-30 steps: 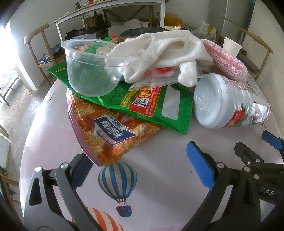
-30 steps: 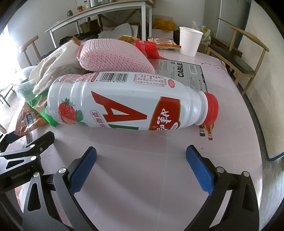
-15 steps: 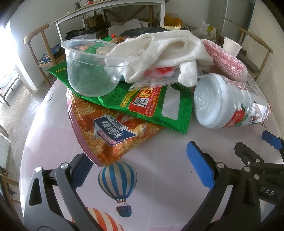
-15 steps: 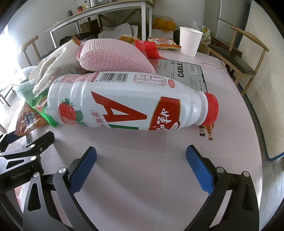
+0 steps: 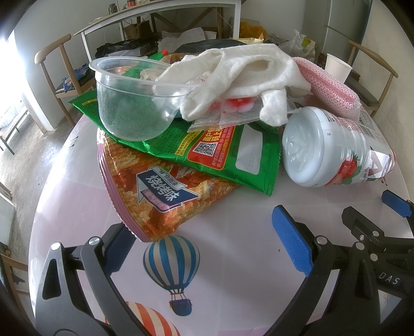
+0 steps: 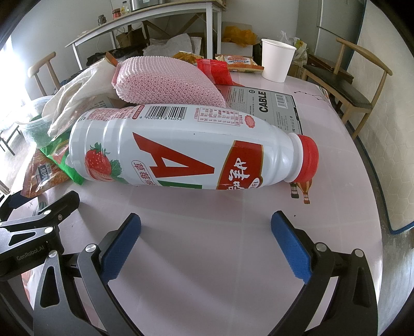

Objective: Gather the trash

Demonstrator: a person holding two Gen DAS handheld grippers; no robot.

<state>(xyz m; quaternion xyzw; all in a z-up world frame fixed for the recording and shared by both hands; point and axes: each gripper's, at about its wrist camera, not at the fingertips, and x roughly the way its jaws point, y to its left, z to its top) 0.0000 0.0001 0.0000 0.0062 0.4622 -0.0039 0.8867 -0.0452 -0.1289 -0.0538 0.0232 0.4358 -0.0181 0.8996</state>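
Note:
A heap of trash lies on the round pink table (image 5: 233, 271). An orange chip bag (image 5: 160, 196) sits under a green snack bag (image 5: 214, 152), with a clear plastic bowl (image 5: 129, 100) and a white cloth (image 5: 245, 77) on top. A white strawberry-drink bottle (image 6: 186, 152) with a red cap lies on its side, also seen base-on as the bottle (image 5: 326, 150). My left gripper (image 5: 204, 237) is open, its left finger under the chip bag's corner. My right gripper (image 6: 204, 240) is open just in front of the bottle.
Behind the bottle lie a pink mesh sponge (image 6: 165, 80), a grey CABLE box (image 6: 266, 103), red and orange wrappers (image 6: 214, 69) and a white paper cup (image 6: 276, 59). Wooden chairs (image 6: 359, 77) stand around the table; a white desk (image 5: 155, 23) is at the back.

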